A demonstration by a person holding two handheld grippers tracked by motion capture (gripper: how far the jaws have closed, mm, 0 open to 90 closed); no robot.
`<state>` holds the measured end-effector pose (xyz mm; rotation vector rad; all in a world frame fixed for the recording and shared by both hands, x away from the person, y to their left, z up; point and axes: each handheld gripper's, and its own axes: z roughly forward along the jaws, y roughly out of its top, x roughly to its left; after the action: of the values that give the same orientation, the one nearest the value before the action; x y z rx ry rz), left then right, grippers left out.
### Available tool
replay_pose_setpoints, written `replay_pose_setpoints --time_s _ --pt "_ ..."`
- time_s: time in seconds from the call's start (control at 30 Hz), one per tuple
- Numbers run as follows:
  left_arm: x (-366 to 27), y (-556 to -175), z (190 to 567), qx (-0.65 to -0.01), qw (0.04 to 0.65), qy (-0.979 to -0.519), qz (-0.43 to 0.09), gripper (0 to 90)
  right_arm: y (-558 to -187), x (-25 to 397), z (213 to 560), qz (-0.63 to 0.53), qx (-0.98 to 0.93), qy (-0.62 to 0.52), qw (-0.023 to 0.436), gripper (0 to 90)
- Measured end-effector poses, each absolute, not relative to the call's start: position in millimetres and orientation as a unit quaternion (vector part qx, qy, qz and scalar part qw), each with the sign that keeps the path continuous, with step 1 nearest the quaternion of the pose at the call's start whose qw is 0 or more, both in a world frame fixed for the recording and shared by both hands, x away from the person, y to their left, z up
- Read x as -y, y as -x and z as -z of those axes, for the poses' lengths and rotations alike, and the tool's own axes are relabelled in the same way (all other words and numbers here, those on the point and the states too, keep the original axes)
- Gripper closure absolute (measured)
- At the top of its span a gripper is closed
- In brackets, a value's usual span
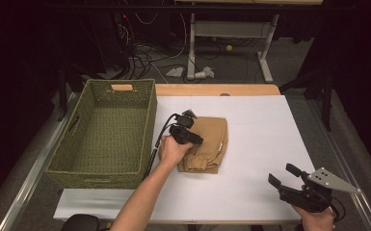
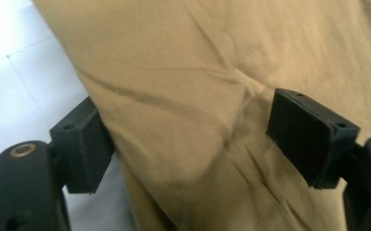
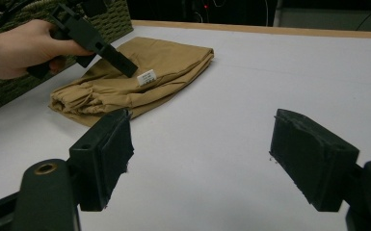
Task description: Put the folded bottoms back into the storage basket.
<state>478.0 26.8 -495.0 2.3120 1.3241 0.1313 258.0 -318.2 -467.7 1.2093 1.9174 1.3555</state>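
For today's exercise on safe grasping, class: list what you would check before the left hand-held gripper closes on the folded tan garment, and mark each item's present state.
1. Left hand-held gripper open: ok, jaws spread wide.
2. Folded tan garment between its jaws: ok, fabric spans the gap.
3. Pads pinching fabric: not ok, not closed yet.
4. Right hand-held gripper out of the way: ok, open and holding nothing, over bare table.
5. Green woven basket ready to receive: ok, empty, beside the garment.
6. Garment's underside layers caught: cannot tell.

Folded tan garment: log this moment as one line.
left gripper: open, jaws astride folded tan garment | right gripper: open, empty, near table edge | wicker basket: empty, left of garment
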Motion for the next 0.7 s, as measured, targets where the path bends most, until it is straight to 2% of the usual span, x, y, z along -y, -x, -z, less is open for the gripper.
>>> replay_pose_setpoints --time_s 0.17,0.4,0.53,0.7 --pt "-20.2 -471.3 494.7 -0.469 0.236 -0.849 -0.057 26.5 -258.4 318.2 467.7 -0.496 -0.704 -0.445 0.246 23.7" --pt "-16.2 -466.0 493.6 -0.463 0.252 -0.848 -0.05 48.2 -258.5 318.4 467.7 -0.495 -0.703 -0.447 0.246 23.7" --pt "-14.0 -464.3 492.4 -0.452 0.258 -0.854 -0.03 68.7 -258.7 318.4 467.8 -0.495 -0.703 -0.448 0.246 23.7" --pt "-18.2 -466.3 491.8 -0.449 0.265 -0.853 -0.014 75.8 -258.9 318.8 467.9 -0.495 -0.702 -0.449 0.246 23.7"
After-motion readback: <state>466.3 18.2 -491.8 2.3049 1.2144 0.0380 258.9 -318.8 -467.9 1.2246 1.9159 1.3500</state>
